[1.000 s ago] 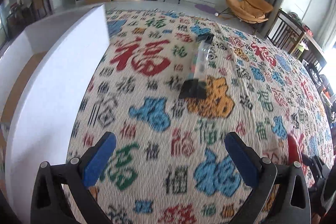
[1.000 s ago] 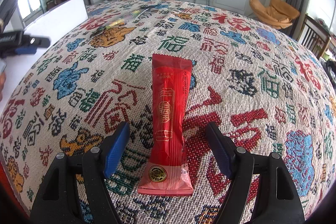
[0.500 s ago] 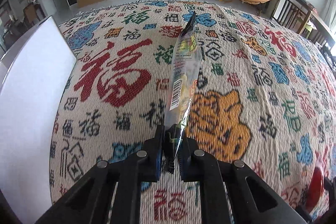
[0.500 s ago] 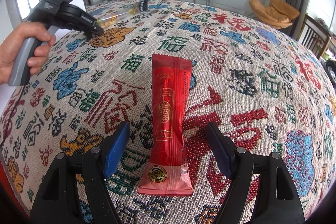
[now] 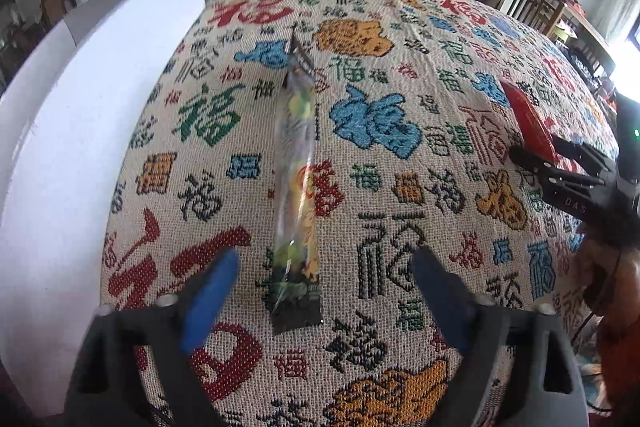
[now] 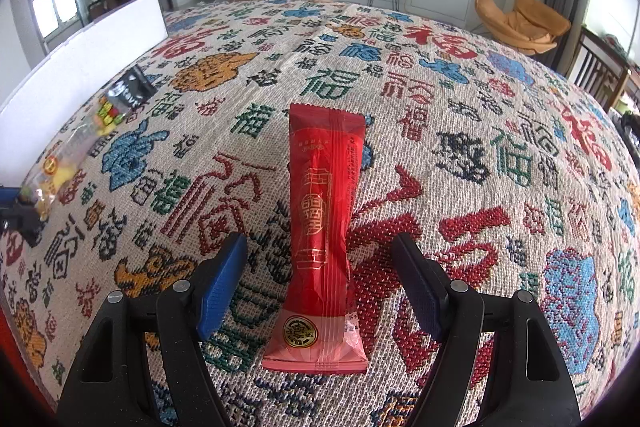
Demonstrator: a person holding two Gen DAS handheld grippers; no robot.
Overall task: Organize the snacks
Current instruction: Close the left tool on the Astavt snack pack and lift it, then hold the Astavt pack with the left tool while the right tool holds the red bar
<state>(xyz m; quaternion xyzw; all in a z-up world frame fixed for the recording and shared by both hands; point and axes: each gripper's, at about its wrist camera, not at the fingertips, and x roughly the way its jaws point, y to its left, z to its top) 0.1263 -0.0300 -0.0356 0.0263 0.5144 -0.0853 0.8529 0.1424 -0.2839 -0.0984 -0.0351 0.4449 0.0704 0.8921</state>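
Note:
A long clear packet of coloured sweets [image 5: 296, 163] with black ends lies flat on the patterned tablecloth [image 5: 400, 27]. Its near end sits between the blue pads of my left gripper [image 5: 325, 259], whose jaws are opening and do not touch it. In the right wrist view the same packet [image 6: 80, 143] lies at the far left beside the white box. A red snack packet [image 6: 324, 227] lies lengthwise on the cloth. My right gripper [image 6: 320, 243] stands open around its lower half, pads well apart from it. The red packet [image 5: 528, 119] also shows at the right of the left wrist view.
A tall white box wall [image 5: 80, 107] runs along the left side of the table, close to the clear packet. A hand [image 5: 616, 287] holding the right gripper shows at the right edge. Chairs and a TV cabinet stand beyond the table.
My left gripper closed on the clear packet's black end, carried it nearer and toward the white box, then let go; its jaws now stand wide. The right gripper and red packet have not moved.

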